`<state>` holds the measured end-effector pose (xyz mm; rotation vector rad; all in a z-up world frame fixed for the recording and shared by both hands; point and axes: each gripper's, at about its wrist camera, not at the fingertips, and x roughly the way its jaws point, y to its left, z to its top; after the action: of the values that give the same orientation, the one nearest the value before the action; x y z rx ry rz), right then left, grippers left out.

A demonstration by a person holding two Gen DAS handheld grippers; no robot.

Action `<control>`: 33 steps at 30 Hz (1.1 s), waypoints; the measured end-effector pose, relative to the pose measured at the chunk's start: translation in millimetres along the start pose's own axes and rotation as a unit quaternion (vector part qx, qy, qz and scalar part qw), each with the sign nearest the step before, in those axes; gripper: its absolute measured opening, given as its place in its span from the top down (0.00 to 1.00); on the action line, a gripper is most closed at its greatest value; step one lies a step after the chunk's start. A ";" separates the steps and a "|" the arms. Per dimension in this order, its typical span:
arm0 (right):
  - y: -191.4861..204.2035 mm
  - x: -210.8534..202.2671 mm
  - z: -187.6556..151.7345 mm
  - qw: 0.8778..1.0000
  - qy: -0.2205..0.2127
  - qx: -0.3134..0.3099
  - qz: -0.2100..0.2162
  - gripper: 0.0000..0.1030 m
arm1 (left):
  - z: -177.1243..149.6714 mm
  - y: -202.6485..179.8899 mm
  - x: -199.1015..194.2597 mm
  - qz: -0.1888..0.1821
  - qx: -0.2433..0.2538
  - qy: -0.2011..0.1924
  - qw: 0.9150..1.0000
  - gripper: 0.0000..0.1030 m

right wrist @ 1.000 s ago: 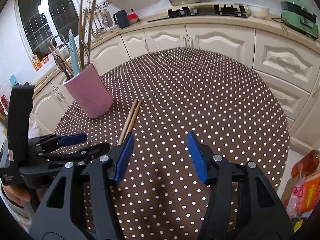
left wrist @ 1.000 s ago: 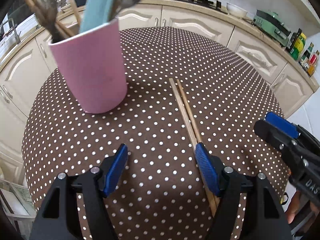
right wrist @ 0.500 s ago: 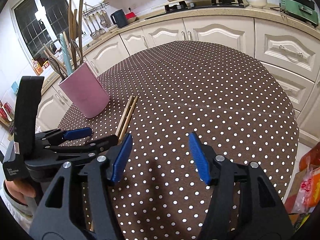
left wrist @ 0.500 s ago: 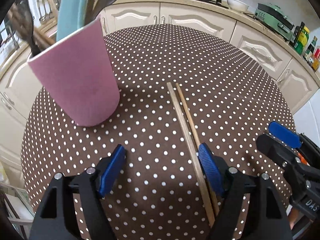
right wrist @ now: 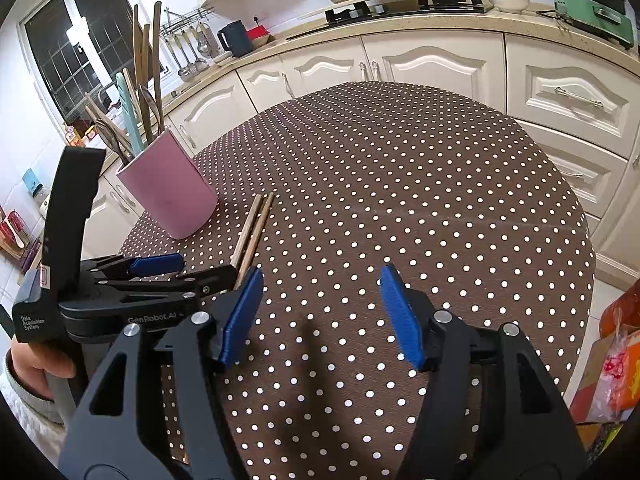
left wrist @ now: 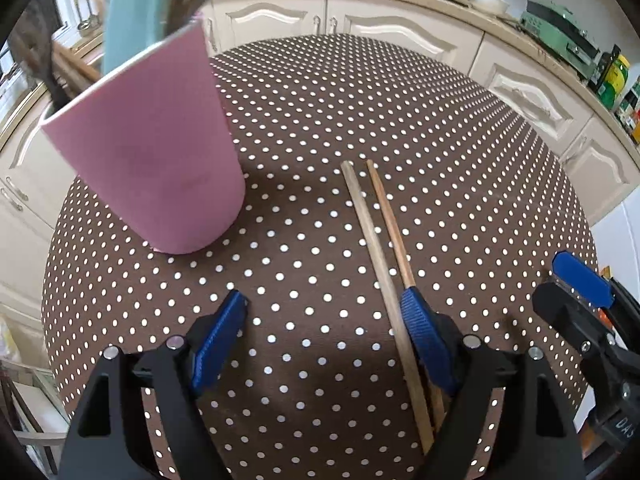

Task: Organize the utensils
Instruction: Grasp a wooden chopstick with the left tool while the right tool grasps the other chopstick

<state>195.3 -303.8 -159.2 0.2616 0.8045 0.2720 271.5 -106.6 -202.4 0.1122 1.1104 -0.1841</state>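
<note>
Round table point(left wrist: 460, 152) under brown cloth printed with white dots, matte and smooth. Tall pink cylindrical holder point(left wrist: 160, 152) upright at far left of the cloth, satin finish, packed with wooden sticks, a pale teal flat handle and dark metal pieces. Pair of slim wooden chopsticks point(left wrist: 376, 232) flat on the cloth just right of the holder, laid side by side, nearly touching, one paler and greyer, the other warmer tan; grain too fine to judge. Left gripper point(left wrist: 322, 322) angled down over the near ends of the chopsticks, black frame, ribbed blue pads point(left wrist: 420, 328) spread wide; paler stick lying between the pads close to the right one, tan stick passing under that pad; contact cannot be told. Right gripper point(right wrist: 320, 312) low over bare cloth to the right, jaws spread and opening, nothing between them. Cream panelled cabinets point(right wrist: 432, 64) beyond the table.
</note>
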 end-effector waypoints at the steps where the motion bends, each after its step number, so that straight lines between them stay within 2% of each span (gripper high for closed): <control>1: 0.9 0.5 0.4 1.000 0.001 -0.001 0.000 0.41 | -1.0 -4.3 1.0 0.003 0.006 -0.004 1.000 0.29; 4: 3.2 1.0 1.4 1.000 0.003 -0.003 -0.002 0.41 | 2.1 -5.4 3.2 -0.002 0.004 -0.007 1.000 0.39; 9: 11.2 3.8 3.6 1.000 0.009 -0.007 -0.006 0.41 | -3.6 15.1 -3.5 -0.007 -0.017 -0.010 1.000 0.86; 10: 14.2 5.1 4.2 1.000 0.011 -0.010 -0.008 0.41 | -5.0 19.8 -4.6 -0.011 -0.024 -0.009 1.000 0.90; 13: 28.7 11.5 5.4 0.999 0.024 -0.027 -0.021 0.41 | -11.5 34.1 -9.3 -0.044 -0.055 -0.001 0.997 0.92; 19: 55.6 34.0 7.2 0.995 0.071 -0.060 -0.046 0.41 | -27.4 43.8 -18.4 -0.061 -0.062 -0.007 0.996 0.95; 24: 76.4 53.7 10.8 0.988 0.111 -0.087 -0.066 0.41 | -46.6 54.0 -28.0 -0.061 -0.054 -0.013 0.997 0.95; 29: 92.1 75.0 16.4 0.979 0.145 -0.111 -0.090 0.41 | -62.3 64.1 -38.6 -0.044 -0.043 -0.018 0.998 0.95; 33: 98.8 88.7 26.0 0.976 0.168 -0.108 -0.090 0.41 | -67.1 72.3 -42.0 -0.038 -0.038 -0.012 0.998 0.95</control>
<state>259.4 -185.1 -168.6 -0.0659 1.1166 0.2330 209.1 -19.8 -194.4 0.0000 1.0970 -0.2115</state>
